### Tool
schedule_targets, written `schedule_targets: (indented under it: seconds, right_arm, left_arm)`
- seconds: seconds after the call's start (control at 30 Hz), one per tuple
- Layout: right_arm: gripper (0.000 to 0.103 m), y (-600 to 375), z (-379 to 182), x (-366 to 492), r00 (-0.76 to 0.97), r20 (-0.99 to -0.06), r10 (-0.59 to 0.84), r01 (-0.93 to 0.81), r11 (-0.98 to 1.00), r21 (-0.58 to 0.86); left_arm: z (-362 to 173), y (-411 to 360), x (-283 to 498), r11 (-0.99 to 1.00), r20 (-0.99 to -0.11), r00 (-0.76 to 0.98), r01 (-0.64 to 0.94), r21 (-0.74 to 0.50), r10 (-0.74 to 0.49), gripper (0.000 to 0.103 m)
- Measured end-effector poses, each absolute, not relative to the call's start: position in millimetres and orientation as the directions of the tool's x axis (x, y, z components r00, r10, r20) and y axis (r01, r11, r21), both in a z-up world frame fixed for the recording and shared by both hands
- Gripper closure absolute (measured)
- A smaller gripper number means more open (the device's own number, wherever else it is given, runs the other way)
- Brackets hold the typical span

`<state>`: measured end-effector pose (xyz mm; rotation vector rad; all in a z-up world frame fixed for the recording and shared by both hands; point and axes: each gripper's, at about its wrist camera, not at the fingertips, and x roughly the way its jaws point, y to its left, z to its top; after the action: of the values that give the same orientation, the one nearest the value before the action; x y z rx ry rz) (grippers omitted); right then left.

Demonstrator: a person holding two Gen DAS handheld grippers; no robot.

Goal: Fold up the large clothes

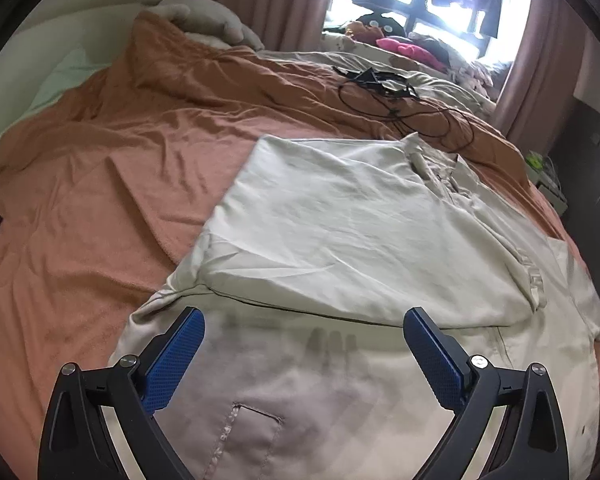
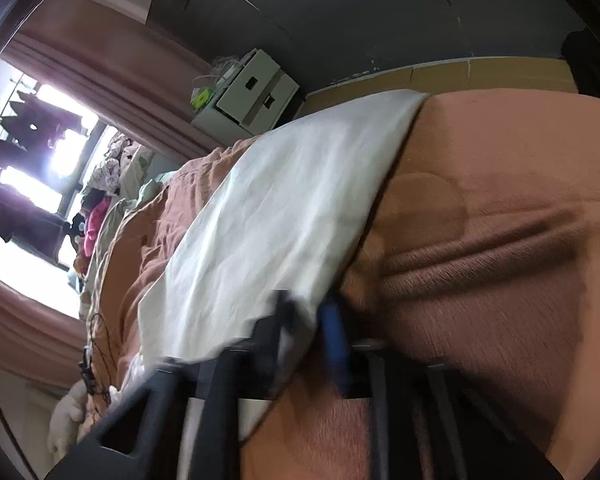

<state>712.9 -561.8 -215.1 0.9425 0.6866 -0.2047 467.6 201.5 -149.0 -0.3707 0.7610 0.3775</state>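
Observation:
A large cream garment (image 1: 340,240) lies on the orange bedspread (image 1: 120,160), with one part folded over the rest. My left gripper (image 1: 304,330) hovers open just above its near part, blue pads (image 1: 172,360) wide apart and empty. In the right wrist view, tilted and blurred, my right gripper (image 2: 310,312) is shut on the near edge of the cream garment (image 2: 268,208), which stretches away from the fingers over the orange bedspread (image 2: 500,240).
Tangled black cables (image 1: 396,96) lie on the bed beyond the garment. A grey plush toy (image 1: 204,20) sits at the bed head. Clothes are piled by the window (image 1: 404,44). A white drawer unit (image 2: 248,92) stands beside the bed.

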Motion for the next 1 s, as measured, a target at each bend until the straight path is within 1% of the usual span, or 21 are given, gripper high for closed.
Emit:
schedule_targets:
  seconds: [0.1, 0.17, 0.37, 0.63, 0.8, 1.0]
  right_arm:
    - [0.097, -560.3, -202.7, 711.4, 0.784, -0.608, 0.121, 0.427, 0.606, 0.671]
    - [0.097, -554.6, -181.1, 709.3, 0.799, -0.594, 0.097, 0.403, 0.647, 0.647]
    - [0.097, -530.6, -110.3, 704.3, 0.844, -0.527, 0.099, 0.311, 0.71, 0.631]
    - [0.098, -443.2, -30.5, 695.2, 0.871, -0.455, 0.187, 0.119, 0.817, 0.564]
    - [0.098, -379.1, -6.3, 682.7, 0.855, -0.441, 0.273, 0.005, 0.846, 0.533]
    - [0.098, -308.9, -11.1, 672.7, 0.805, -0.477, 0.352, -0.087, 0.867, 0.491]
  left_arm:
    - [-145.9, 202.3, 465.8, 0.867, -0.718, 0.668, -0.46, -0.191, 0.196, 0.003]
    - [-143.6, 202.7, 464.3, 0.865, -0.713, 0.674, -0.46, -0.201, 0.192, 0.003]
    - [-137.4, 204.6, 461.0, 0.854, -0.698, 0.695, -0.458, -0.248, 0.17, 0.003]
    - [-135.7, 212.8, 459.8, 0.841, -0.692, 0.706, -0.459, -0.286, 0.15, 0.003]
    - [-138.1, 223.7, 459.1, 0.821, -0.694, 0.708, -0.469, -0.325, 0.13, 0.003]
    - [-137.5, 230.9, 452.1, 0.799, -0.685, 0.72, -0.475, -0.368, 0.113, 0.003]
